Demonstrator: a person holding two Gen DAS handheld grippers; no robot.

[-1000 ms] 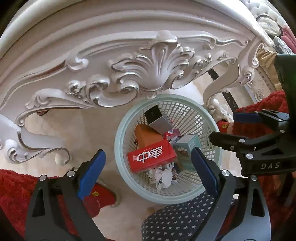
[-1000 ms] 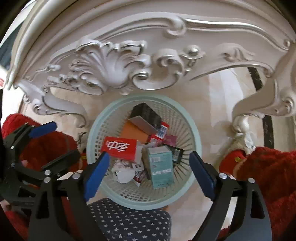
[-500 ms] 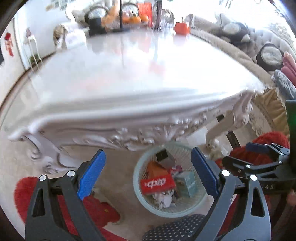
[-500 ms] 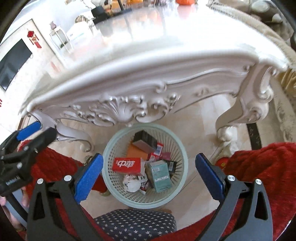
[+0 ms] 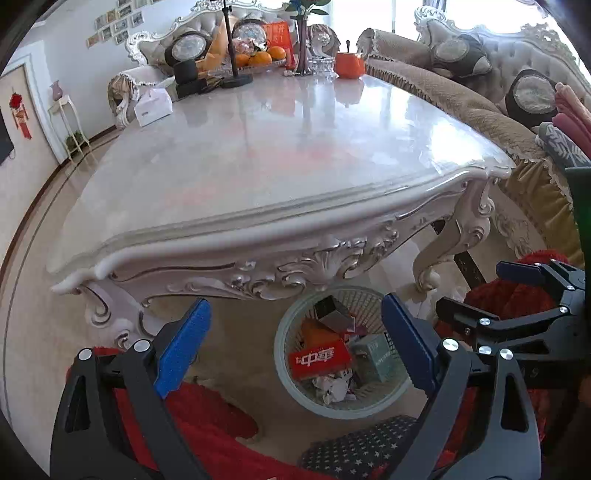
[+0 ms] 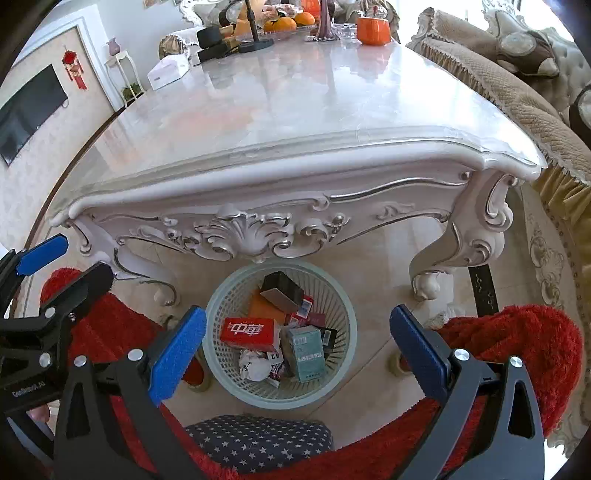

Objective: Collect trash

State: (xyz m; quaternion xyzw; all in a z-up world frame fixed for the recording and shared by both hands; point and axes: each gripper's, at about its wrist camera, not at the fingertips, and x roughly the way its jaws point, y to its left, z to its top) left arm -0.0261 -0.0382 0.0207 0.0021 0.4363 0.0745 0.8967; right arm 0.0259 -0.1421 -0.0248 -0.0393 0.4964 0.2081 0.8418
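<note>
In the right wrist view, the left gripper (image 6: 44,266) pokes in at the left edge, and its own view shows its jaws spread wide with nothing between them. Lower centre, the right gripper (image 6: 295,343) frames the scene, its blue pads as far apart as they go and empty too.

Between those pads, at the bottom middle of the frame, the pale green mesh wastebasket (image 6: 341,314) stands on the tiled floor just in front of the carved white table (image 6: 369,155). The trash sits inside it: a red carton with Chinese characters (image 6: 249,332), a teal box (image 6: 306,350), a dark box (image 6: 282,291) on top, and crumpled paper (image 6: 255,365).

The marble top looks clear near the front; only a tissue box (image 6: 168,72), an orange pot (image 6: 373,24) and fruit sit at the upper far end. Mistaking those for rubbish is the main risk. To the right, the scrolled table leg (image 6: 461,251) and overhanging edge could catch a gripper swinging back down, and the heaped basket would spill if knocked.
</note>
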